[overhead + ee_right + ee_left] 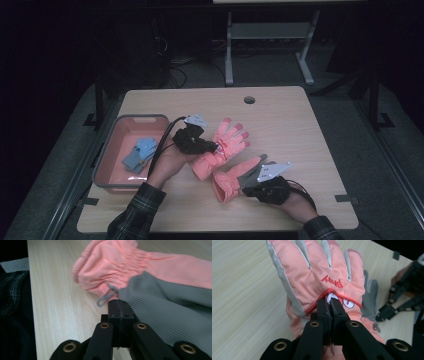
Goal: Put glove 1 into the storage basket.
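Two pink winter gloves lie on the wooden table [285,125]. The far glove [231,137] lies back up with its fingers spread away from me. My left gripper [216,146] is shut on the white patch at the back of that glove [317,272], and the left gripper [331,301] has the fabric pinched between its jaws. The near glove [227,184] lies with its gathered cuff to the left and its grey palm up. My right gripper [246,184] is shut at the edge of that grey palm [162,307]. The right gripper [121,302] has its jaws flush beside a small grey loop [106,297].
A pink bin [142,119] stands at the table's left with a blue cloth item [140,154] inside. A round cable hole [249,99] sits at the far edge. A plaid sleeve [12,290] rests at the near edge. A desk frame [270,35] stands beyond the table.
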Demonstrator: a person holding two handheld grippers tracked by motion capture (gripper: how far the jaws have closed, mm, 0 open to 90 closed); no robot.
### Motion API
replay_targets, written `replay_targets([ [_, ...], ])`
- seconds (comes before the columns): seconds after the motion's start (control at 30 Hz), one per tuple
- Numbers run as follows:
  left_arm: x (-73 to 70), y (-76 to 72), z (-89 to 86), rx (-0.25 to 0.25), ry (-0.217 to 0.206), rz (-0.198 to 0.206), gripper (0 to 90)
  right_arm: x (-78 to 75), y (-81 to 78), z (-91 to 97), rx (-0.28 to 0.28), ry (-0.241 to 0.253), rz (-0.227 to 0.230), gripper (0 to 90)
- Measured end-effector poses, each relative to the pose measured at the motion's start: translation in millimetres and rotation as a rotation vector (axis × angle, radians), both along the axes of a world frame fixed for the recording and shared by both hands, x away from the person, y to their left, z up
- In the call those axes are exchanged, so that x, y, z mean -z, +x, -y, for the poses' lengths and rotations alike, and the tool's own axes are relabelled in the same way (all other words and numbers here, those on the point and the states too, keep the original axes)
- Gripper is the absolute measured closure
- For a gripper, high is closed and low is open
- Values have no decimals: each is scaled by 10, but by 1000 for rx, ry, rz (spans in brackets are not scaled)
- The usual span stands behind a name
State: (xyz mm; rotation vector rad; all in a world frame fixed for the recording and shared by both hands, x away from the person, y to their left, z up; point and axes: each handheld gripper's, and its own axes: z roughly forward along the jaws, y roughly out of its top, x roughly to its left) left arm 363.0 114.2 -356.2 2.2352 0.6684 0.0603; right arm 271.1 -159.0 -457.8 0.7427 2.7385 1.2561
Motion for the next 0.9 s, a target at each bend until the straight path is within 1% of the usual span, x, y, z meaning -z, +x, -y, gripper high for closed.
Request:
replay_targets([
  [0.03,-30,-3,24,19,-3,6,879,-9,1,36,7,4,3,900],
  [0.07,-30,-3,24,19,-3,6,879,-9,1,36,7,4,3,900],
  [0.1,-50,-8,51,27,-6,8,879,-43,9,185,50,17,9,896],
  [0.13,-71,-8,78,42,-2,9,879,-43,9,185,50,17,9,896],
  [0.17,-90,-14,119,54,-1,11,879,-59,17,267,76,24,13,889],
  [0.2,-107,-21,180,75,-4,11,879,-86,47,476,140,34,26,863],
  [0.23,-111,-28,211,82,-7,8,879,-91,60,549,165,35,28,848],
  [0.27,-111,-28,211,82,-7,8,879,-91,60,549,165,35,28,848],
  [0.3,-115,-39,291,118,-3,10,879,-87,97,730,235,36,38,790],
  [0.33,-112,-44,334,136,3,11,879,-82,112,790,263,38,36,763],
  [0.37,-107,-48,376,160,11,11,879,-78,132,865,296,43,35,700],
  [0.4,-97,-52,420,185,13,20,878,-62,159,936,323,46,51,675],
  [0.43,-86,-50,461,208,18,21,879,-57,181,997,343,44,44,651],
  [0.47,-71,-50,503,228,21,15,879,-45,199,1046,361,48,45,602],
  [0.5,-52,-53,555,249,29,11,879,-38,209,1078,385,47,42,564],
  [0.53,-42,-55,584,261,38,9,879,-26,224,1111,394,44,40,539],
  [0.57,-42,-55,584,261,38,9,879,-26,224,1111,394,44,40,539],
  [0.6,-23,-61,633,278,49,10,879,-21,229,1124,401,38,41,507],
  [0.63,5,-68,687,308,65,4,879,1,255,1142,421,31,46,452],
  [0.7,44,-84,745,336,83,-3,878,9,263,1139,441,17,45,419],
  [0.73,62,-92,768,351,91,-1,879,19,272,1141,442,14,50,410],
  [0.77,62,-92,768,351,91,-1,878,19,272,1141,442,14,50,410],
  [0.8,99,-103,807,378,108,6,878,31,278,1143,454,7,44,401],
  [0.83,115,-107,820,386,113,3,878,34,276,1144,461,5,37,399],
  [0.9,173,-101,854,391,132,-6,878,38,281,1151,465,0,45,395],
])
